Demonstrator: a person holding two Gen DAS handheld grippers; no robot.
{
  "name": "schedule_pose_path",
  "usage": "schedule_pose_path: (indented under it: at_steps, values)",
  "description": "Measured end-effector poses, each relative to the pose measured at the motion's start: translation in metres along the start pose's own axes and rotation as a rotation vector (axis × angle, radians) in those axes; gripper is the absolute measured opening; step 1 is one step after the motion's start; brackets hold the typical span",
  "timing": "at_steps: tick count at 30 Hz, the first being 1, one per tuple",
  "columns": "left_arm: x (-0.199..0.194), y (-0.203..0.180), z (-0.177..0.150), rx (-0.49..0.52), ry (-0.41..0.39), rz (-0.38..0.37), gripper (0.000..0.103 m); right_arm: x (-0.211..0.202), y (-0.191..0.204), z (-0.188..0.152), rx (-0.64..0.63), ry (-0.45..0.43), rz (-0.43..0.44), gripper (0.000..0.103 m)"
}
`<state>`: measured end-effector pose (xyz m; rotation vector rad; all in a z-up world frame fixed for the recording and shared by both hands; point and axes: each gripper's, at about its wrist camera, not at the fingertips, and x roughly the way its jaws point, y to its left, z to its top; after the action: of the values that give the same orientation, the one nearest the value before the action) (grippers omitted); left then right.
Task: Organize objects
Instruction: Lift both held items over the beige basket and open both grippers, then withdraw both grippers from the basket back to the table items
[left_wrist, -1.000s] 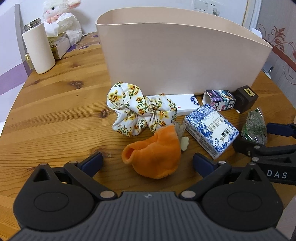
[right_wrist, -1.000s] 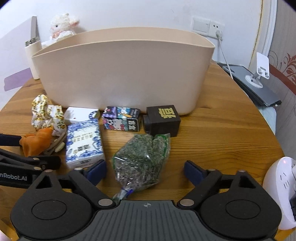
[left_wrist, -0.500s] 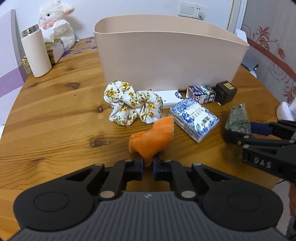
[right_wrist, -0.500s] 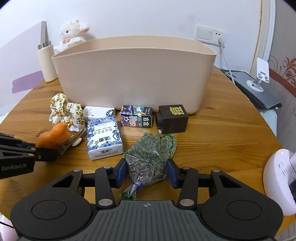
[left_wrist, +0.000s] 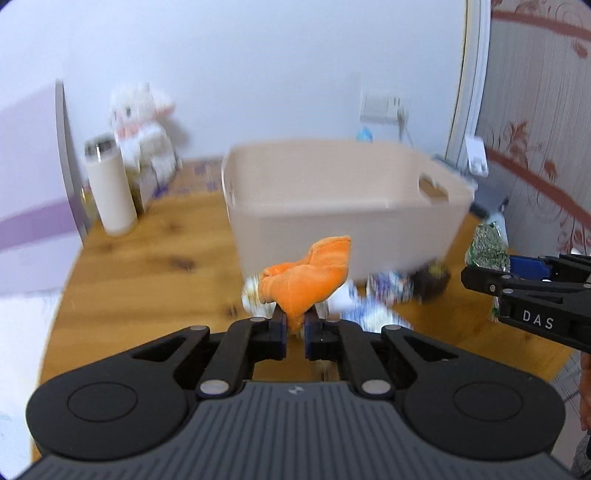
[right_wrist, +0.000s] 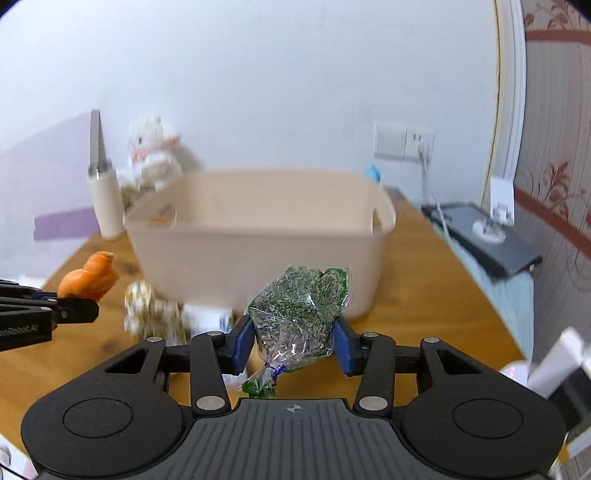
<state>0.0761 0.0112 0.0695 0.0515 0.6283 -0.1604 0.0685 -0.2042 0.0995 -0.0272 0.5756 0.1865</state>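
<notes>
My left gripper (left_wrist: 294, 325) is shut on an orange cloth (left_wrist: 306, 278) and holds it above the table, in front of the beige bin (left_wrist: 343, 206). My right gripper (right_wrist: 293, 338) is shut on a clear bag of green bits (right_wrist: 299, 314), also lifted, facing the bin (right_wrist: 258, 236). The bag also shows in the left wrist view (left_wrist: 487, 249), and the cloth in the right wrist view (right_wrist: 90, 275). A floral scrunchie (right_wrist: 147, 306) and small boxes (left_wrist: 391, 288) lie blurred on the table by the bin's front wall.
A white bottle (left_wrist: 110, 192) and a plush lamb (left_wrist: 142, 125) stand at the back left of the round wooden table (left_wrist: 140, 273). A grey device with a phone stand (right_wrist: 487, 240) sits at the right. A white plug unit (right_wrist: 546, 365) is at the near right.
Both grippers have lifted off the table with their loads and risen, so the bin's open top now shows. The scrunchie and boxes stayed on the table.
</notes>
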Motion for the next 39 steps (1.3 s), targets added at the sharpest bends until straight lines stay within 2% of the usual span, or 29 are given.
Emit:
schedule_pose_path:
  at_steps: [6,11,17,21,24,27,28,30,31,32,34,35,37,39]
  values:
    - [0.004,-0.001,0.043,0.022,-0.095,0.031,0.01,0.001,-0.005,0.043,-0.03,-0.102,-0.014,0.043]
    - [0.037,0.0,0.075,0.016,-0.128,0.045,0.01,0.014,-0.002,0.074,-0.052,-0.141,-0.004,0.043]
    - [0.096,-0.005,0.096,0.012,-0.068,0.06,0.01,0.053,0.008,0.098,-0.077,-0.123,-0.014,0.043]
    - [0.123,-0.007,0.092,0.013,-0.027,0.086,0.01,0.087,0.008,0.102,-0.071,-0.068,-0.029,0.043]
    - [0.146,-0.006,0.089,0.018,0.042,0.08,0.011,0.11,0.008,0.1,-0.068,-0.01,-0.028,0.043]
    - [0.154,-0.002,0.085,-0.01,0.076,0.068,0.013,0.123,0.009,0.096,-0.076,0.034,-0.025,0.044]
    - [0.155,-0.002,0.083,-0.011,0.079,0.067,0.016,0.125,0.009,0.095,-0.078,0.042,-0.026,0.046]
    - [0.153,-0.003,0.082,0.002,0.082,0.072,0.03,0.125,0.009,0.093,-0.074,0.047,-0.032,0.056]
    - [0.149,-0.004,0.082,0.007,0.072,0.067,0.038,0.124,0.008,0.093,-0.072,0.047,-0.028,0.062]
    - [0.143,-0.004,0.082,0.003,0.059,0.067,0.054,0.12,0.008,0.093,-0.072,0.047,-0.026,0.064]
    - [0.126,-0.006,0.085,-0.022,0.014,0.077,0.07,0.111,0.009,0.095,-0.085,0.028,-0.039,0.08]
    - [0.118,-0.005,0.085,-0.029,-0.008,0.084,0.074,0.103,0.009,0.095,-0.095,0.009,-0.051,0.083]
    - [0.104,-0.005,0.087,-0.029,-0.028,0.077,0.075,0.089,0.008,0.095,-0.103,-0.021,-0.06,0.098]
    - [0.091,-0.005,0.085,-0.018,-0.037,0.084,0.076,0.077,0.006,0.094,-0.1,-0.037,-0.057,0.102]
